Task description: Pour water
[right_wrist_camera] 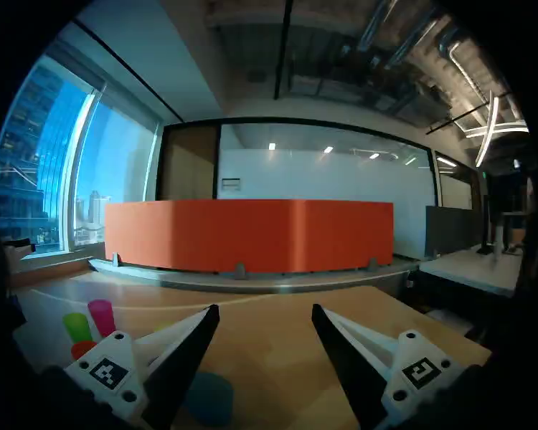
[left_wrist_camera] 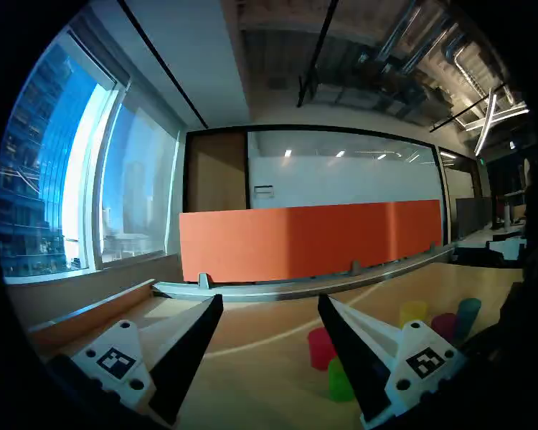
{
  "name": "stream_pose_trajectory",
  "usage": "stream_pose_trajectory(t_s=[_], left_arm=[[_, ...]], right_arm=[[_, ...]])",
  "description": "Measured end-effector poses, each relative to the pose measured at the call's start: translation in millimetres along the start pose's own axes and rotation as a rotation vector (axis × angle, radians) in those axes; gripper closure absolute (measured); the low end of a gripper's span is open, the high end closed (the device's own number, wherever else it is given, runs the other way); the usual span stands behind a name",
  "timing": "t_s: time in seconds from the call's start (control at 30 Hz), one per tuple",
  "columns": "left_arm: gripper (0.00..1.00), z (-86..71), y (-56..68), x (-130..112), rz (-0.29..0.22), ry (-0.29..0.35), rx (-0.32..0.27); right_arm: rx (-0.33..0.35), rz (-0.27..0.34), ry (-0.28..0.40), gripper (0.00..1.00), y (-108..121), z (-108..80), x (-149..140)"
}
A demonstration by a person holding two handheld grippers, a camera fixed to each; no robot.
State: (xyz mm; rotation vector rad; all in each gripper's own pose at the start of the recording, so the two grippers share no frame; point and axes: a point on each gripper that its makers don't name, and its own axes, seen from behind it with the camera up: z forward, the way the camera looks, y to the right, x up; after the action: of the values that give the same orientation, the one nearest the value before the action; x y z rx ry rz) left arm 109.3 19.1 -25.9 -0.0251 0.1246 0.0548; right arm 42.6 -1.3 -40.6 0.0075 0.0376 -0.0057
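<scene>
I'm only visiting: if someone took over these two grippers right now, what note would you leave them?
Left gripper: open, empty, above the wooden table. The red cup and green cup are just ahead. The yellow cup, magenta cup and teal cup are farther right.
Right gripper: open, empty.
Done: nothing grasped yet.
To do: grasp a cup, pour. Water in cups: cannot tell.

On the wooden worktop [left_wrist_camera: 269, 380] stand a red cup [left_wrist_camera: 319, 347], green cup [left_wrist_camera: 338, 378], yellow cup [left_wrist_camera: 412, 313], magenta cup [left_wrist_camera: 443, 326] and teal cup [left_wrist_camera: 468, 315], loosely clustered
</scene>
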Motion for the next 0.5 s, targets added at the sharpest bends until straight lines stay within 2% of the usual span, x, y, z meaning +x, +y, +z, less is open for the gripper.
stream_pose_trajectory(t_s=[0.2,0.5], left_arm=[[0.02,0.1,-5.3,-2,0.029,0.009,0.034],[0.02,-1.9,-11.2,-20,0.05,0.003,0.067]], right_arm=[[-0.016,-0.003,-0.005,0.0,4,-1.9,4],[-0.023,0.017,-0.019,0.0,1,-0.8,5]])
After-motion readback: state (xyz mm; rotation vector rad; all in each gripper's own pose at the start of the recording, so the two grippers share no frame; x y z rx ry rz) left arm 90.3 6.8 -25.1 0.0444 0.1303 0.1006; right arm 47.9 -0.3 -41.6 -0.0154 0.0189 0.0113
